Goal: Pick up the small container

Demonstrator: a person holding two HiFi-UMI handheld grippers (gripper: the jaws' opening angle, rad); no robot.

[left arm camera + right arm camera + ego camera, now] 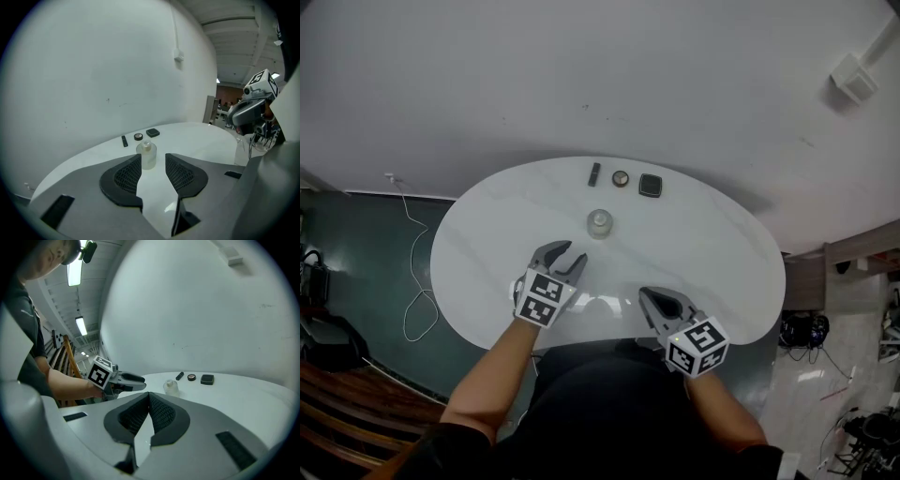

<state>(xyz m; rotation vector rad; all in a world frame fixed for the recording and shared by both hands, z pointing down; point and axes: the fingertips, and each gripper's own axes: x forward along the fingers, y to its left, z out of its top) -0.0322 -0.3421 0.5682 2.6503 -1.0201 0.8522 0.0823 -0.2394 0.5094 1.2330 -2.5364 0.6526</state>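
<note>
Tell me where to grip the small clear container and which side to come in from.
Grip the small container across its round body, below the narrower cap, coming in low from the near side. It stands upright and apart from other things on the table, and the open left gripper already faces it, container lined up with the gap.

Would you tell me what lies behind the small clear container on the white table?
Three small items in a row: a slim black stick, a round tan-centred disc and a black square case. Nothing there is covered from above.
</note>
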